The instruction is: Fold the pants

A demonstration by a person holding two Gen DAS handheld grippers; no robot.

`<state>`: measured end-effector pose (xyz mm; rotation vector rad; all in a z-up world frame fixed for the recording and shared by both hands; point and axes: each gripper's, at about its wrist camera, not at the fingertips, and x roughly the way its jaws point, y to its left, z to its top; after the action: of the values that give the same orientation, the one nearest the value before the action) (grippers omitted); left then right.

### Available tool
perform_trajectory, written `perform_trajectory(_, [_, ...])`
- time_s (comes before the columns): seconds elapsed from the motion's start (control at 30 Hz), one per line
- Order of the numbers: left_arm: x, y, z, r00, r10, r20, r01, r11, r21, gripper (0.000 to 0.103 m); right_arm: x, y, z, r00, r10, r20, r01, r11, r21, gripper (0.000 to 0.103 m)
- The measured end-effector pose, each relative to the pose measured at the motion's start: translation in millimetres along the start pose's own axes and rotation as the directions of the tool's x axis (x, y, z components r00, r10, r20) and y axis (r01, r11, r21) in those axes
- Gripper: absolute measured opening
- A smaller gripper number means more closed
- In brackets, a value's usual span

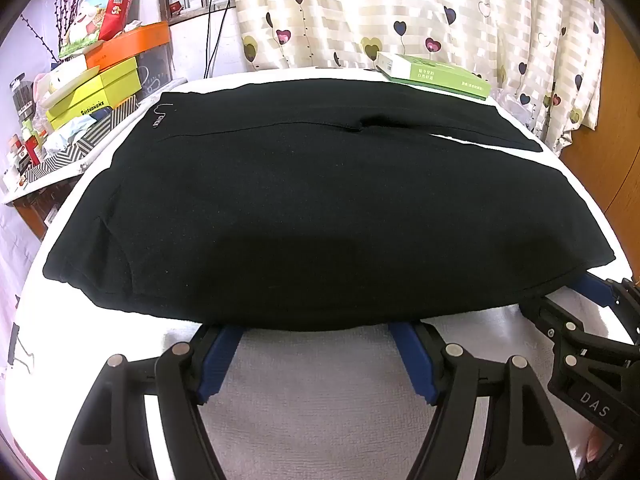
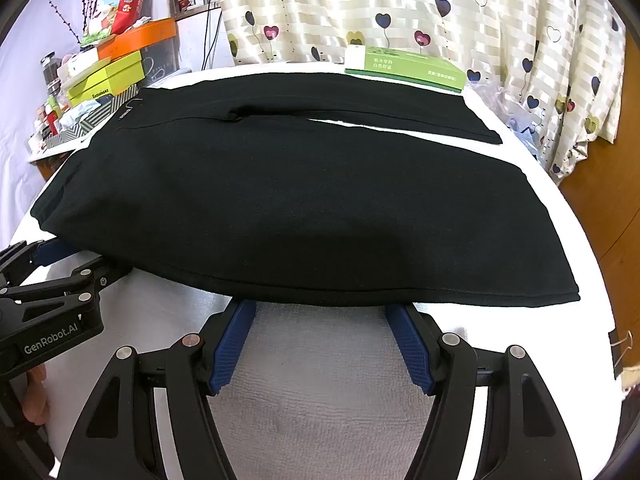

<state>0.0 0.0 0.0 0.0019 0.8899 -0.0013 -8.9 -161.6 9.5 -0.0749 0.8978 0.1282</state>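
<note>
Black pants (image 1: 304, 216) lie flat on the white cloth-covered table (image 1: 320, 392), waistband to the left, both legs running right; they also show in the right wrist view (image 2: 304, 208). My left gripper (image 1: 316, 328) is open, its blue fingertips (image 1: 224, 344) at the near edge of the pants, tips hidden under the fabric. My right gripper (image 2: 320, 308) is open, its blue fingertips (image 2: 236, 328) at the near edge further right. The right gripper also shows at the right of the left view (image 1: 592, 288), and the left gripper at the left of the right view (image 2: 52, 252).
A green and white box (image 1: 434, 74) lies at the far table edge, also in the right view (image 2: 404, 66). Stacked boxes (image 1: 96, 80) crowd a shelf to the left. A heart-patterned curtain (image 1: 400, 8) hangs behind. A binder clip (image 2: 620, 348) grips the right table edge.
</note>
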Motion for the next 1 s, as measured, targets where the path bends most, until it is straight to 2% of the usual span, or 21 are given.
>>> perform_trajectory(1.0, [0.0,0.0,-0.6,1.000,0.014,0.001,-0.014,1.000,-0.005,0.076,0.3,-0.1,-0.2,1.000,0.001,0.000,-0.001,1.000,0.001,0.068])
